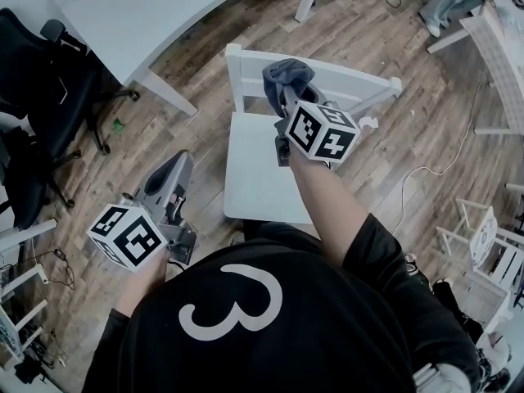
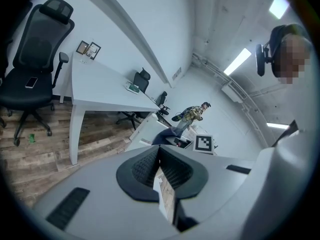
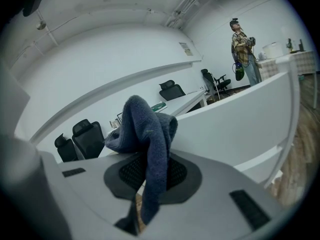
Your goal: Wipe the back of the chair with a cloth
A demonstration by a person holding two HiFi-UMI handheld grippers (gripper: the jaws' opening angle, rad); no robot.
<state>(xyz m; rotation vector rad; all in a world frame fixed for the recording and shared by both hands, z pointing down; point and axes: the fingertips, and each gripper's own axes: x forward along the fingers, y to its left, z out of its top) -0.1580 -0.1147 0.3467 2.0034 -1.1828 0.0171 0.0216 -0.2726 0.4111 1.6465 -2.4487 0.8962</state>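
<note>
The person's right arm reaches straight forward over the seat of the white chair, forearm bare below a black sleeve. The hand is wrapped round the right gripper just behind its marker cube. That gripper points away from the body at the chair back. Its jaws are closed tight on a blue-grey cloth. In the right gripper view the cloth bunches up above the dark pads and one fold hangs down between them, with the white rail of the chair back just beyond. From the head view the cloth sits over the top rail, toward its left end. Whether it presses on the rail cannot be told.

The left arm is bent and held low by the body, left of the chair and over the wooden floor. It holds the left gripper pointing forward and up, well apart from the chair. In the left gripper view its pads meet at the tip with nothing between them.

The only writing that can be read is a large white "3" on the black shirt. The cubes carry black-and-white square patterns, not words. A small sign on the far wall is too small to read. A white desk and a black office chair stand to the left.
</note>
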